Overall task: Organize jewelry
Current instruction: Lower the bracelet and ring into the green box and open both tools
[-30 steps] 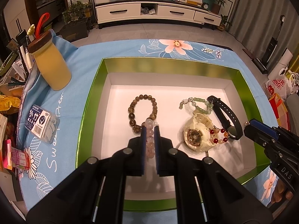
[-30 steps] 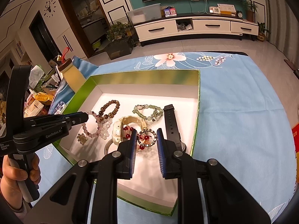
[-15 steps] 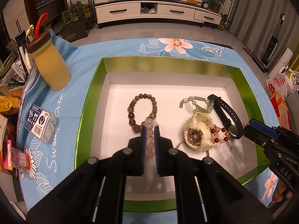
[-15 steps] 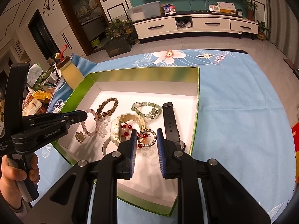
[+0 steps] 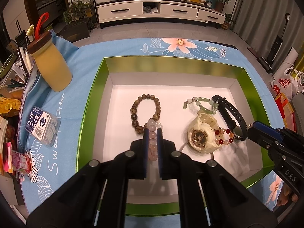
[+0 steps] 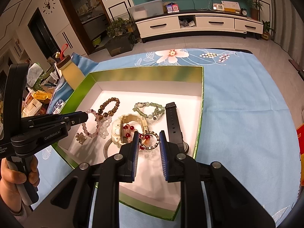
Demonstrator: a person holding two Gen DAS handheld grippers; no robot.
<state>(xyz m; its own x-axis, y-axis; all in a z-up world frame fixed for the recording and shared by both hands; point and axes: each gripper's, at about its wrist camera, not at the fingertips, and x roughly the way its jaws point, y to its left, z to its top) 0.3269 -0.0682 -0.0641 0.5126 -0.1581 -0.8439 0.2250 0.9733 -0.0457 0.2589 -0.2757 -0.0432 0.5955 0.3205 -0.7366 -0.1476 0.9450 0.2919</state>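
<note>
A green-walled, white-floored box [image 5: 91, 102] sits mid-counter with bare floor along its far wall. The left gripper [image 5: 152, 133] pinches a pale pink bead bracelet [image 6: 95, 121] beside a brown bead bracelet [image 5: 145, 112]. The right gripper [image 6: 148, 140], jaws apart, brackets a red bead bracelet [image 6: 146, 139] near the box's right wall.

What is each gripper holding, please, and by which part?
The left gripper clamps the pink bracelet's beads; the right gripper is open, holding nothing.

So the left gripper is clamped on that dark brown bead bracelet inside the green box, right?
Not quite. The left gripper is clamped on the pale pink bead bracelet; the dark brown bead bracelet lies free beside it in the green box, as the left wrist view shows.
</note>
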